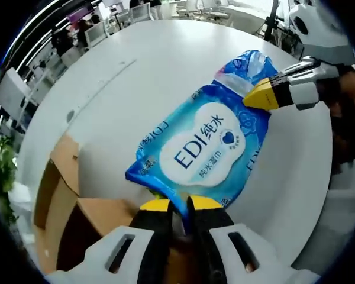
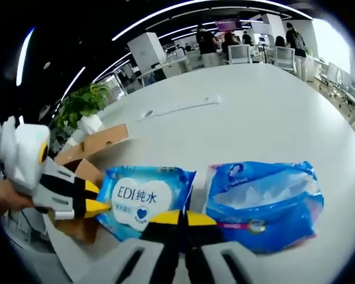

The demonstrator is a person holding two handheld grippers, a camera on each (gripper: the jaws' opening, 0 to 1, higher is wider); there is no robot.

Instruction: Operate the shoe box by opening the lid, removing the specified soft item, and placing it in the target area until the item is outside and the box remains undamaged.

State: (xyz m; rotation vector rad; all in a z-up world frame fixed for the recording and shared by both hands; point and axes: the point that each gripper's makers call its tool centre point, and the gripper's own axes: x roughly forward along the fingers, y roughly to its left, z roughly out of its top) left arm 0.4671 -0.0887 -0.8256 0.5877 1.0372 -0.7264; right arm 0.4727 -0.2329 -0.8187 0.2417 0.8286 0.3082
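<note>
— While both grippers pinch it, where's the wipes pack (image 1: 204, 151)?
— Held above the white table (image 2: 266, 112). The left gripper (image 1: 180, 207) has its jaws closed on the near edge, and the right gripper (image 2: 180, 219) is clamped on the far edge.
— What's around it?
— One open cardboard shoe box (image 1: 65, 207) just beside it, and a second blue soft pack (image 2: 263, 201) lying next to it.
— Farther off?
— One potted plant (image 2: 83, 103), then chairs and people.

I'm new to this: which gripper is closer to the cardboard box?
Left. The left gripper is beside the cardboard box, at the wipes pack near end; the right gripper is at its far end, off the box.
</note>
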